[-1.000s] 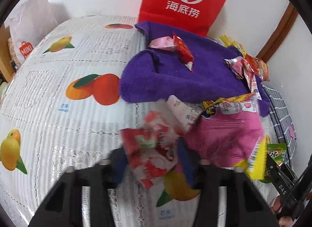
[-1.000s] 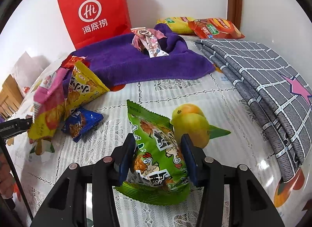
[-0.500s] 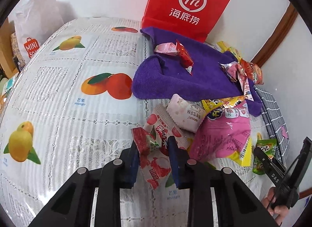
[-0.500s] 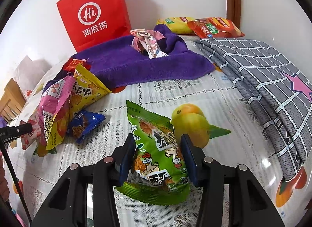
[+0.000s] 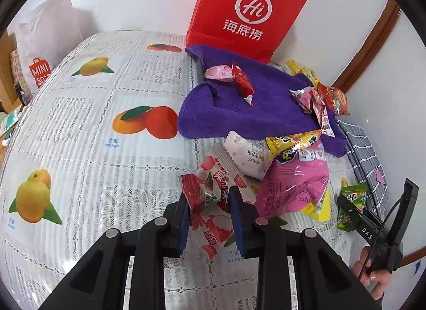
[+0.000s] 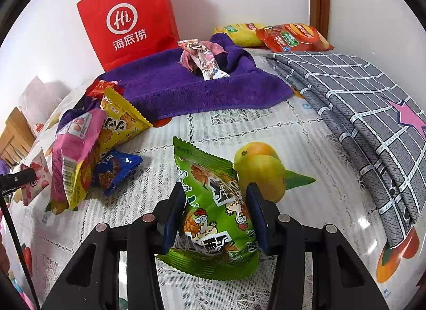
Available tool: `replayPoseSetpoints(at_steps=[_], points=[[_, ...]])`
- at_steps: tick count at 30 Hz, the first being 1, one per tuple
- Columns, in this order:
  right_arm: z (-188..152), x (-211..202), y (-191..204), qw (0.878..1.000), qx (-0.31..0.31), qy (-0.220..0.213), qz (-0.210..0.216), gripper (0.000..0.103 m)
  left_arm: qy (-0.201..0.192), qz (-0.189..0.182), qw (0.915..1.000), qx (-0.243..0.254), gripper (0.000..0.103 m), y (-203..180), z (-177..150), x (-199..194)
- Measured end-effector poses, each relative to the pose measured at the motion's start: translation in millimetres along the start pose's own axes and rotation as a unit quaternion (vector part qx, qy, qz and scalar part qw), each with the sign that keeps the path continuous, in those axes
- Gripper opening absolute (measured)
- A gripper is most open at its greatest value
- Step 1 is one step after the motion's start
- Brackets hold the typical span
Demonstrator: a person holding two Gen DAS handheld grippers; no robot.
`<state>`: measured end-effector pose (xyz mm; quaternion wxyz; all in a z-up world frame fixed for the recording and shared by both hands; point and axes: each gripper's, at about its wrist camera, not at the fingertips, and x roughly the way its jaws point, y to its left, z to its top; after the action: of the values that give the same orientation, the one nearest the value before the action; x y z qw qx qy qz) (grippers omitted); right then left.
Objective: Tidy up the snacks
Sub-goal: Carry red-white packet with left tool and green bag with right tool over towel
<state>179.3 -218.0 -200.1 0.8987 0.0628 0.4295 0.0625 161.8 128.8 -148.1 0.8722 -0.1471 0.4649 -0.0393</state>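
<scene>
Left gripper [image 5: 210,214]: pinching red-and-white crinkly plastic lychee snack packet [image 5: 210,203], long axis pointing away.
Right gripper [image 6: 217,214]: pinching glossy green chicken-print snack bag [image 6: 215,208], lengthwise away.
Right view only: small blue foil packet [image 6: 117,167].

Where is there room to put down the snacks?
Bare tablecloth lies left of the purple towel, out to the white bag. A smaller patch sits between the towel and grey cloth. The pile round the pink packet is crowded.

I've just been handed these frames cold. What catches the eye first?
The red bag stands against the wall behind the purple towel, which carries a few snacks. Up close, each gripper pinches a packet: the left gripper a red-and-white one, the right gripper a green one.
</scene>
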Motion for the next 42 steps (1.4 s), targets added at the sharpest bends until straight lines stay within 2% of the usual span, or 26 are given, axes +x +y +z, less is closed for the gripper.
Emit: replayPoseSetpoints(at_steps=[16, 22, 24, 32, 42], points=[[-2, -3, 3, 1.000, -0.008, -0.006, -0.022, 0.046, -0.022, -0.010, 0.9996, -0.011, 0.026, 8, 26, -21], [1, -10, -1, 1.000, 0.016, -0.002, 0.001, 0.043, -0.028, -0.008, 0.9996, -0.002, 0.026, 0, 40, -23], [6, -16, 3, 1.000, 0.010, -0.006, -0.001, 0.040, -0.029, -0.010, 0.9995, 0.000, 0.026, -4, 45, -23], [42, -42, 16, 0.999, -0.012, -0.043, 0.020, 0.039, -0.035, -0.016, 0.9992, 0.009, 0.026, -22, 66, -21], [106, -38, 35, 0.995, -0.034, -0.083, 0.039, 0.039, -0.044, -0.016, 0.9987, 0.019, 0.026, -41, 98, -11]])
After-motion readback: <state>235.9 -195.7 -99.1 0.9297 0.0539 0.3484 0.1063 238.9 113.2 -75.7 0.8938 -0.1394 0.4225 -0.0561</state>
